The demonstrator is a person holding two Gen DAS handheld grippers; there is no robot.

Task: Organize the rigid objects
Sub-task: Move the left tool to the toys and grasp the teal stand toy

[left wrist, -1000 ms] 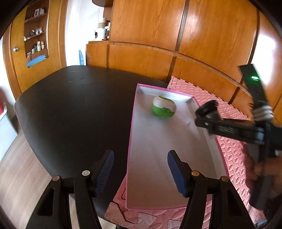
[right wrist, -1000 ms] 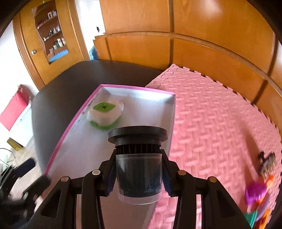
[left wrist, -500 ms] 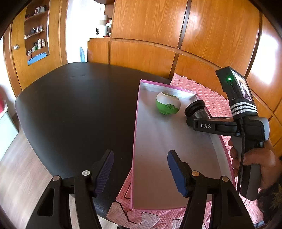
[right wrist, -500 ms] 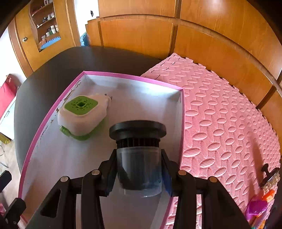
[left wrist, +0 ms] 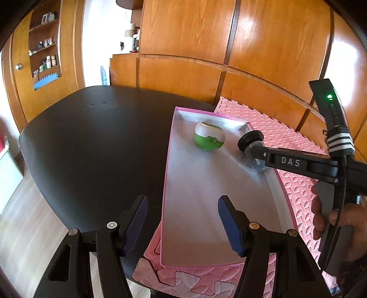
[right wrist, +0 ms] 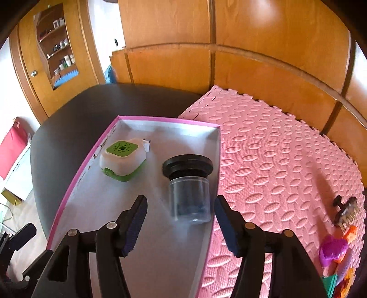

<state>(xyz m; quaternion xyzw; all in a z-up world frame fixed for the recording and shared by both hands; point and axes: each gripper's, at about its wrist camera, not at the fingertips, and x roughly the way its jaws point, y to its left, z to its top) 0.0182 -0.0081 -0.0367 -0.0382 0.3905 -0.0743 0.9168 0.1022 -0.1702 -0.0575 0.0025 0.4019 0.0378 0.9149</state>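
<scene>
White "DAS" lettering on the right gripper [left wrist: 253, 152]

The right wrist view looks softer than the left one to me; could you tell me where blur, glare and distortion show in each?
Right wrist view: the clear jar is smeared by motion blur, the green and white box only slightly soft; glare on the wooden panels. Left wrist view: mostly sharp; strong glare at the right panel; fisheye bends the pink tray's edges.
</scene>
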